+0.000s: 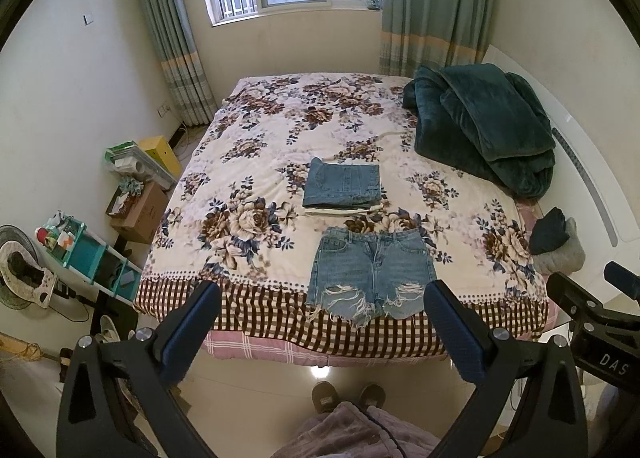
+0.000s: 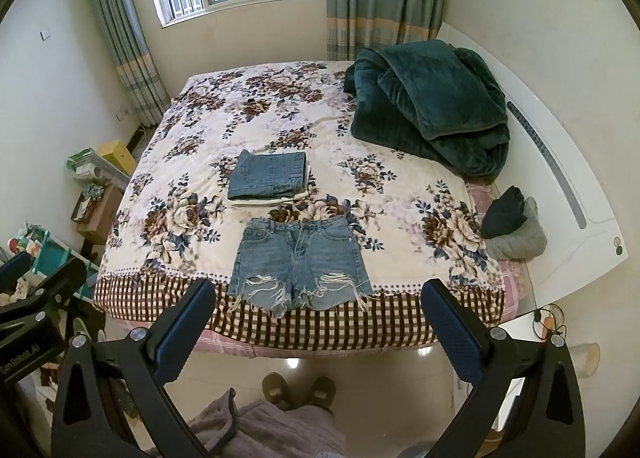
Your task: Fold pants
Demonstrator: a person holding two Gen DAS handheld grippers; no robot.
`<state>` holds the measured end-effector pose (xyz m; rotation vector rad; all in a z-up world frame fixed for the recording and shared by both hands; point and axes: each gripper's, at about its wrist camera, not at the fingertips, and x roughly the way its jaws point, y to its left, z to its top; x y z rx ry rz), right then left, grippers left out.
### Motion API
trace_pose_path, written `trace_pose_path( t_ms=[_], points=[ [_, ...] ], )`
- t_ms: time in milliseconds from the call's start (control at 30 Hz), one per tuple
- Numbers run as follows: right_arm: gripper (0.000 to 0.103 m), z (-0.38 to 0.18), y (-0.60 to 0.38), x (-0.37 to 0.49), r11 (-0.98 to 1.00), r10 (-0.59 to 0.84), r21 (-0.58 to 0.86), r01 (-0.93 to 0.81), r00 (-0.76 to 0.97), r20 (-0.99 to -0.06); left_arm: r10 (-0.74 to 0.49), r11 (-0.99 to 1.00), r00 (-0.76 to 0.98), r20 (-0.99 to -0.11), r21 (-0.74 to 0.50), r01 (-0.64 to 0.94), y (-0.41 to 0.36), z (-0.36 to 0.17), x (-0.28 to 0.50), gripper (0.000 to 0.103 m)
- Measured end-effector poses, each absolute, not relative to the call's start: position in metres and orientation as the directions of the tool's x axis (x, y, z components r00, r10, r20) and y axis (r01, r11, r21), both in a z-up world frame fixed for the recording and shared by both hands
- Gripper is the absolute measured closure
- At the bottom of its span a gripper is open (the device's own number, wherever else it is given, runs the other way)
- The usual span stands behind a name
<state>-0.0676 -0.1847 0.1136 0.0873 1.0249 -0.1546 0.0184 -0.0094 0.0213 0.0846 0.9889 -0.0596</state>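
Observation:
A pair of ripped blue denim shorts (image 1: 372,272) lies spread flat at the near edge of the floral bed, waistband away from me; it also shows in the right wrist view (image 2: 300,264). Behind it sits a stack of folded clothes with folded denim on top (image 1: 342,187) (image 2: 270,175). My left gripper (image 1: 322,304) is open and empty, held above the floor short of the bed. My right gripper (image 2: 318,300) is open and empty, level with it to the right.
A dark green blanket (image 1: 484,125) is heaped at the bed's far right. A dark and grey bundle (image 1: 554,244) lies at the right edge. Boxes and a teal shelf (image 1: 100,258) crowd the floor on the left. My slippered feet (image 1: 348,396) stand on the tiled floor.

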Motion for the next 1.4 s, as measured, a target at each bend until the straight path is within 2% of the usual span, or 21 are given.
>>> trace_pose_path(
  t_ms=[133,267,533,667,833,1033,1400],
  points=[
    [0.0,0.117,-0.186,-0.069,0.985,-0.086,0.003,0.17,0.511,-0.855,-0.013,0.995,0.55,-0.835,0.043,0.089,-0.008,0.019,0.015,0.0],
    [0.0,0.117,-0.186,-0.066,0.985,-0.089,0.001,0.174,0.509,-0.856,-0.019,0.995,0.543,-0.84,0.037,0.092,-0.019,0.05,0.037,0.0],
    [0.0,0.114,-0.189,-0.055,0.981,-0.102,-0.004,0.194,0.494,-0.863,-0.03,0.994,0.542,-0.84,0.03,0.101,-0.019,0.058,0.053,0.0],
    [0.0,0.104,-0.183,-0.051,0.977,-0.113,-0.009,0.211,0.488,-0.866,-0.033,0.994,0.54,-0.841,0.026,0.102,-0.017,0.044,0.05,0.0],
    [0.0,0.079,-0.179,-0.035,0.968,-0.136,-0.013,0.251,0.476,-0.869,-0.016,0.995,0.545,-0.839,0.041,0.093,-0.01,0.014,0.067,0.0],
    [0.0,0.024,-0.191,0.002,0.954,-0.161,-0.022,0.3,0.446,-0.881,0.019,0.993,0.524,-0.851,0.077,0.088,-0.011,-0.052,0.098,0.0],
    [0.0,-0.132,-0.269,0.115,0.969,-0.095,-0.021,0.246,0.29,-0.952,0.109,0.991,0.381,-0.918,0.131,0.032,-0.072,-0.179,0.173,0.0]
  ],
)
